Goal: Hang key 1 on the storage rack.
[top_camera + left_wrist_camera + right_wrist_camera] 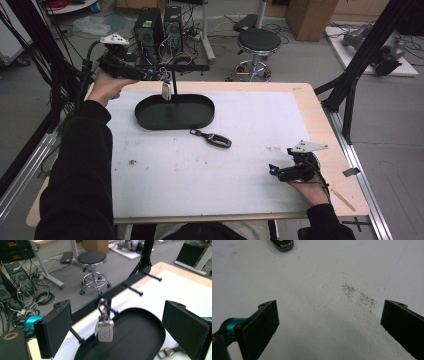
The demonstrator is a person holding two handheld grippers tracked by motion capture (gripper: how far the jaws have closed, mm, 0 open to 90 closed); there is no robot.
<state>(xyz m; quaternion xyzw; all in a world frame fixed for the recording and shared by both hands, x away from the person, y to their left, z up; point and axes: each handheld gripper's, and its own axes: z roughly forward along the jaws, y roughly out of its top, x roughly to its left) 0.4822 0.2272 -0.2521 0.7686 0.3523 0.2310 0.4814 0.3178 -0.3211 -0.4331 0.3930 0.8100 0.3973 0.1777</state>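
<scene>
A white key fob hangs by its ring from a peg of a black rack bar above a black oval tray. In the left gripper view the white key fob dangles over the tray, free of both pads. My left gripper is at the back left, level with the bar, and its jaws are open. A black key fob lies on the white mat in front of the tray. My right gripper rests low at the front right, open over bare mat.
A round stool and computer towers stand on the floor behind the table. A black frame strut rises at the table's right edge. A faint brown stain marks the mat near my right gripper.
</scene>
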